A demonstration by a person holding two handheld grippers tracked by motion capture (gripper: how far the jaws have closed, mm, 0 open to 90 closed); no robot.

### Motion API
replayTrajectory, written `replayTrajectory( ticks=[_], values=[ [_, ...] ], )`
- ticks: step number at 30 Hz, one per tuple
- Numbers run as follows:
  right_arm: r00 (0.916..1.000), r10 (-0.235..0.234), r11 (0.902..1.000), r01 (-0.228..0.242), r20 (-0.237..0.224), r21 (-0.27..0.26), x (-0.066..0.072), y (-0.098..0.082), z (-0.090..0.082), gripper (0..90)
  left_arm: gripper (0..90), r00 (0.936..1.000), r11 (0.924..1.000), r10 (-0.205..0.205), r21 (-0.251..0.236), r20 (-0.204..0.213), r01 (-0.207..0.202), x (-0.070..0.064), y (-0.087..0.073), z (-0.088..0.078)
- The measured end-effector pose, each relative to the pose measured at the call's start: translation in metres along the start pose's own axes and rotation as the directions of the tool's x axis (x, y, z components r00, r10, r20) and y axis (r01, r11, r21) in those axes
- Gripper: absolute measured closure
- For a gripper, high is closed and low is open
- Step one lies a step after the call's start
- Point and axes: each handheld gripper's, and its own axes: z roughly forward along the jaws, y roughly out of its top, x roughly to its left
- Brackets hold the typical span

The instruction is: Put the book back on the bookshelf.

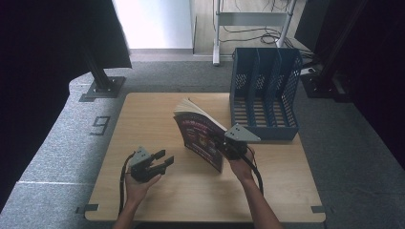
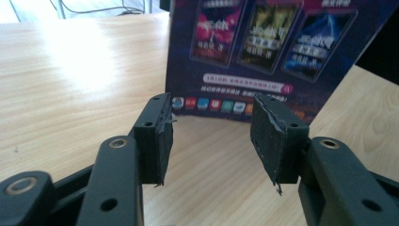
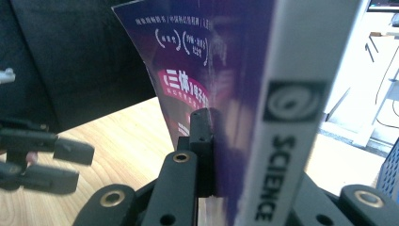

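A thick book (image 1: 200, 136) with a purple cover stands upright near the middle of the wooden table (image 1: 143, 114), pages fanned at the top. My right gripper (image 1: 223, 145) is shut on the book's spine end. In the right gripper view one black finger (image 3: 202, 141) presses the cover of the book (image 3: 263, 70), and the white spine reads "SCIENCE". My left gripper (image 1: 165, 160) is open, low over the table to the left of the book and apart from it. In the left gripper view its jaws (image 2: 211, 136) point at the cover of the book (image 2: 254, 52) with nothing between them.
A blue mesh file organizer (image 1: 265, 95) with several slots stands at the table's back right, just behind the book. A dark curtain and a metal stand foot (image 1: 102, 88) are off the table's left rear. Grey carpet surrounds the table.
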Motion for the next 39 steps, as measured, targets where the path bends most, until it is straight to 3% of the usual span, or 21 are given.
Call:
replayTrajectory(
  ticks=[11,19,39],
  values=[
    [0.9996,0.021,0.9996,-0.021,0.02,-0.02,0.001,0.004,0.0,81.5,48.6,0.9999,0.9997,-0.012,0.019,-0.002,0.012,0.002,-0.005,0.0],
    [0.9987,0.039,0.9974,-0.037,0.034,-0.063,0.0,0.009,-0.01,81.6,48.6,0.9999,0.9996,-0.012,0.026,-0.002,0.012,0.002,-0.006,0.0],
    [0.9979,0.03,0.9943,-0.024,0.057,-0.104,-0.006,0.029,-0.023,81.6,48.3,0.9994,0.9988,-0.035,0.034,-0.005,0.035,0.007,-0.007,-0.002]
  ],
)
